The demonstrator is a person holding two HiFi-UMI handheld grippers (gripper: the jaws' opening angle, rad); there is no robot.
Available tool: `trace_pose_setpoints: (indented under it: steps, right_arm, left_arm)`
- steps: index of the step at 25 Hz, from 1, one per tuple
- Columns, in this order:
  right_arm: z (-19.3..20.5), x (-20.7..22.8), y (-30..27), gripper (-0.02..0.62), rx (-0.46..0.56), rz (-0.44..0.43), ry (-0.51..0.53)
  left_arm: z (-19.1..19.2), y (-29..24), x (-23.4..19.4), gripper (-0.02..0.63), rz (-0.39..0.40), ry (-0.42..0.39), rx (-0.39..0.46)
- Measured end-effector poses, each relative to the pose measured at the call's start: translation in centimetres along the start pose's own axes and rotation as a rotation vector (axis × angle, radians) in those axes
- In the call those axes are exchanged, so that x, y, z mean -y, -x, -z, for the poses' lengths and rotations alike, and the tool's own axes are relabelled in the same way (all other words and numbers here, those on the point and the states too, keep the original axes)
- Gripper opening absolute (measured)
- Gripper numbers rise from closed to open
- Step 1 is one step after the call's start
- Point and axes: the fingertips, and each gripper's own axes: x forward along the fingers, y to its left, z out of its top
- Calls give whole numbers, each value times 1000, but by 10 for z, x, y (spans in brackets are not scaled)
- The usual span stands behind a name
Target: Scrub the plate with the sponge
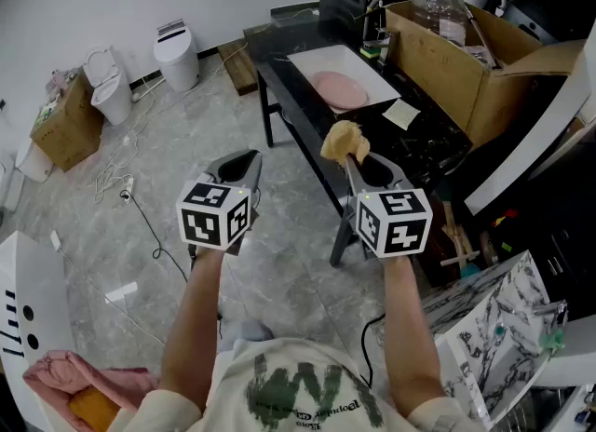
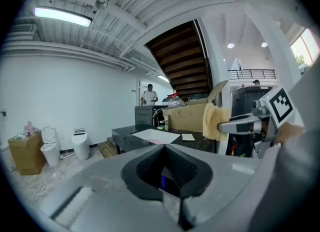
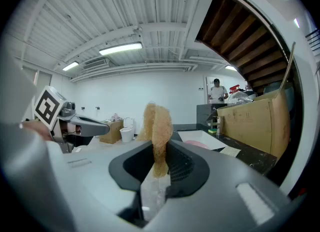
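My right gripper (image 1: pixel 352 155) is shut on a tan sponge (image 1: pixel 344 141) and holds it in the air over the near end of the black table (image 1: pixel 424 146). The sponge (image 3: pixel 156 123) stands up out of the jaws in the right gripper view. A pink plate (image 1: pixel 338 89) lies on a white tray (image 1: pixel 312 62) farther along the table, apart from the sponge. My left gripper (image 1: pixel 244 164) hangs over the floor to the left of the table, shut, with nothing in it. In the left gripper view the sponge (image 2: pixel 214 122) shows at the right.
A big open cardboard box (image 1: pixel 456 72) with a water bottle (image 1: pixel 438 0) fills the table's right side. A green sponge (image 1: pixel 375 48) lies behind the tray. White bins (image 1: pixel 177 53) and a box (image 1: pixel 65 128) stand at the wall; cables (image 1: pixel 116 181) trail on the floor.
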Motion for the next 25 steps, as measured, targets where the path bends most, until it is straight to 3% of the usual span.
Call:
trace_pose_setpoints:
  steps: [12, 25]
  right_arm:
    - [15, 6, -33, 63, -28, 22, -14]
    - [0, 9, -146, 63, -74, 143, -49]
  left_arm:
    - [5, -30, -24, 5, 30, 0, 10]
    - [-14, -122, -122, 5, 172, -5, -20]
